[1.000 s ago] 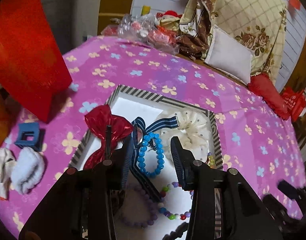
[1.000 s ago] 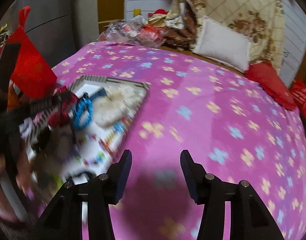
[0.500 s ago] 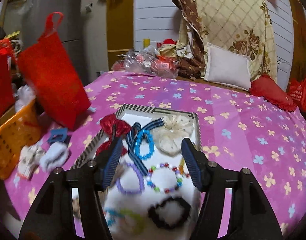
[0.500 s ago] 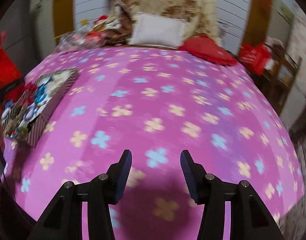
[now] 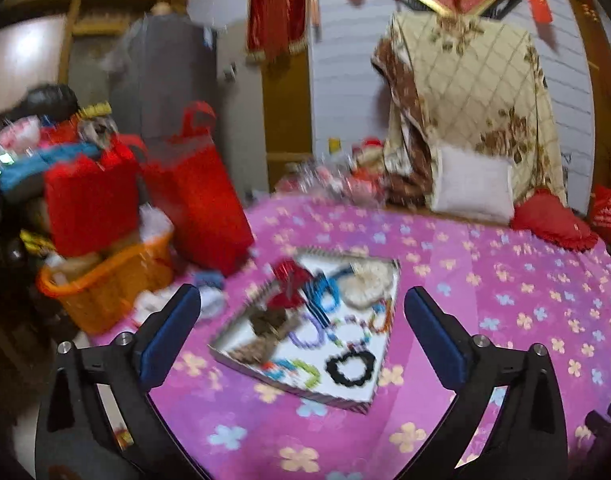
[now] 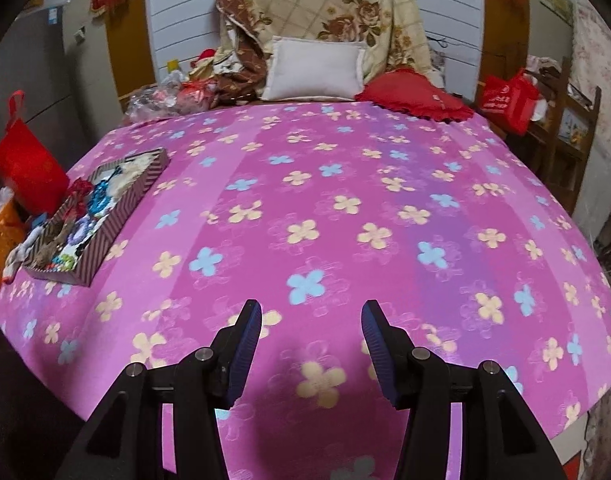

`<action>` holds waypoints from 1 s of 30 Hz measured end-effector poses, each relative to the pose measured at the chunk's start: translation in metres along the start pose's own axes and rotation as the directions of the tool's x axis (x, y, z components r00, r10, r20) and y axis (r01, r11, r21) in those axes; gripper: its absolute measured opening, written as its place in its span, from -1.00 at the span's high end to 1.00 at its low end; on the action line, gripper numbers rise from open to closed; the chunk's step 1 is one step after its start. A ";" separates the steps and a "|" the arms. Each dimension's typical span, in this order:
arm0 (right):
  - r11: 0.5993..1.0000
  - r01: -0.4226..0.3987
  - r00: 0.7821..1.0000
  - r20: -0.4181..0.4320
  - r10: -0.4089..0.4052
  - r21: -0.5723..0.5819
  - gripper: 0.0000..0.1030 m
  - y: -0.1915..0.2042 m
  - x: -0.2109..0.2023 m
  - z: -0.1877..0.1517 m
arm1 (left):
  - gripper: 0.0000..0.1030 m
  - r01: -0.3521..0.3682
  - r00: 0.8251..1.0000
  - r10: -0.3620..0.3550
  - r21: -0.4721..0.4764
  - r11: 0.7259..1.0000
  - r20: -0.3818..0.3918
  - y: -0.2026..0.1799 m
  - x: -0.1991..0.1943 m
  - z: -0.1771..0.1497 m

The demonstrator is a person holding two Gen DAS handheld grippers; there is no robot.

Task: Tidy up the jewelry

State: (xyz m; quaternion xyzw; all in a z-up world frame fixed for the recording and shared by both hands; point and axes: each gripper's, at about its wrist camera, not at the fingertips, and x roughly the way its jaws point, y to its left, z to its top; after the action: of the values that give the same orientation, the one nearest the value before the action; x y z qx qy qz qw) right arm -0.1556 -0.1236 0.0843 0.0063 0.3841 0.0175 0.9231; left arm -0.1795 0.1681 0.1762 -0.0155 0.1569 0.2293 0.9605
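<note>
A striped box tray lies on the pink flowered bed cover. In it are a red bow, a blue bead bracelet, a white scrunchie, a purple bracelet and a black scrunchie. My left gripper is wide open and empty, held above and back from the tray. The tray also shows in the right wrist view at the far left. My right gripper is open and empty over the bare cover.
An orange basket and red bags stand left of the bed. White socks and a blue clip lie beside the tray. A white pillow and red cushion sit at the bed's far end.
My left gripper pulled up and back from the tray and opened wider. My right gripper swung right, away from the tray, over the open cover.
</note>
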 end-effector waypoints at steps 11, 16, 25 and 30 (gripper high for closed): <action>0.999 0.005 1.000 0.000 -0.005 -0.032 0.03 0.011 -0.015 -0.012 | -0.99 0.082 0.997 -0.083 0.033 0.996 0.010 -0.017 -0.040 -0.003; 1.000 0.011 1.000 0.016 -0.011 -0.022 -0.01 0.011 -0.022 -0.012 | -0.99 0.129 0.991 -0.126 0.072 0.989 -0.048 -0.027 -0.049 -0.015; 0.998 0.030 1.000 0.000 -0.030 -0.059 -0.02 0.024 -0.024 -0.020 | -0.99 0.203 0.962 -0.174 0.127 0.971 -0.210 -0.042 -0.047 -0.034; 0.996 0.036 0.999 -0.012 -0.037 -0.076 -0.02 0.030 -0.022 -0.023 | -0.99 0.225 0.951 -0.193 0.114 0.968 -0.242 -0.040 -0.045 -0.039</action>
State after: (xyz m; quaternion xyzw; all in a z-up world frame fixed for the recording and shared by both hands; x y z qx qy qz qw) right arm -0.1882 -0.0946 0.0845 -0.0358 0.3893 0.0152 0.9203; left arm -0.2109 0.1088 0.1516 0.0092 0.2795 0.1111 0.9536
